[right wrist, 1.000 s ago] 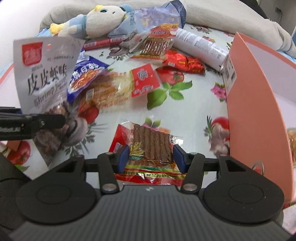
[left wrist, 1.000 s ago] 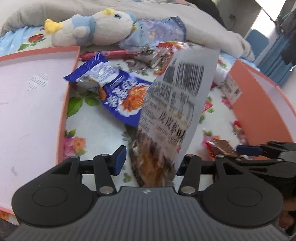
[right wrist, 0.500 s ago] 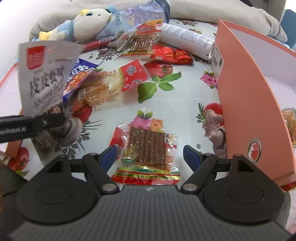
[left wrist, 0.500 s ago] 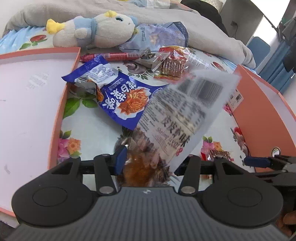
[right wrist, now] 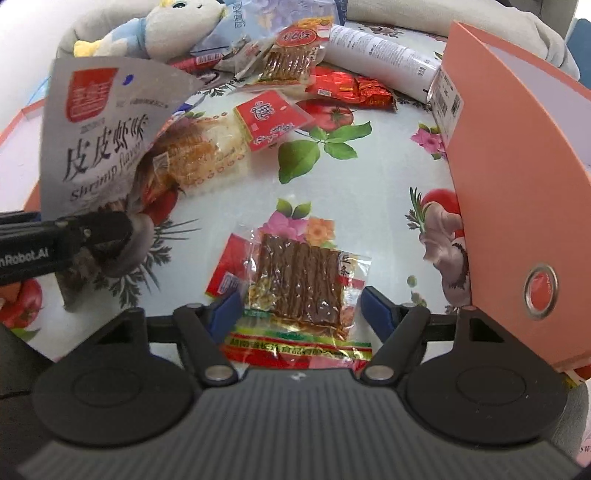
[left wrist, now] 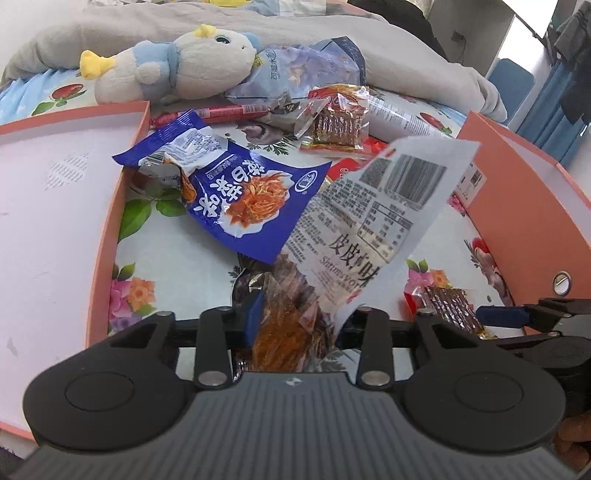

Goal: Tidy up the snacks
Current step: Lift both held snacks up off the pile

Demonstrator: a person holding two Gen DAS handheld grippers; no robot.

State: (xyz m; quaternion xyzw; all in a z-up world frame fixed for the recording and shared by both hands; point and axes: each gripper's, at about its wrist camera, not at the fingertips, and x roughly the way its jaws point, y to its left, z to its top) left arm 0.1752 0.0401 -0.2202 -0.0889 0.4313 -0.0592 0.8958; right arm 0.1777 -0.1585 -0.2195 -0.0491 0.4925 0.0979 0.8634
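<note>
On a bed w/ floral oilcloth (right wrist: 229, 225): snacks lie scattered between two orange-walled boxes.
Left gripper (left wrist: 295, 325): jaws have just been closing; pinching the lower end of the grey shrimp-flavour bag (left wrist: 373, 229), which stands up and leans right, barcode side to the left wrist cam.
Same bag, right wrist view: printed front of the bag (right wrist: 103, 147) shows at far left, the left gripper's black finger (right wrist: 92, 232) across its lower part.
Right gripper (right wrist: 299, 306): jaws have just been closing but stand spread, one blue pad each side of the clear packet of brown strips (right wrist: 299, 280); pads not pressing it (packet lies flat on the cloth).
Left box (left wrist: 110, 206): pale floor, orange rim, at the left edge of the left wrist view.
Right box (right wrist: 517, 192): tall orange wall w/ a round metal eyelet, just right of the strip packet.
Mid cloth: blue noodle-snack bag (left wrist: 243, 199) crumpled just beyond the shrimp bag; clear bread-like pack w/ red label (right wrist: 229, 144) beside it.
Far end: plush toy (left wrist: 173, 62) lying on its side against a grey blanket (left wrist: 332, 29); pale blue bag (left wrist: 306, 66), thin red sausage stick (left wrist: 221, 112), second strip packet (right wrist: 291, 55), red foil pack (right wrist: 351, 88), white tube (right wrist: 380, 55) nr the right box.
</note>
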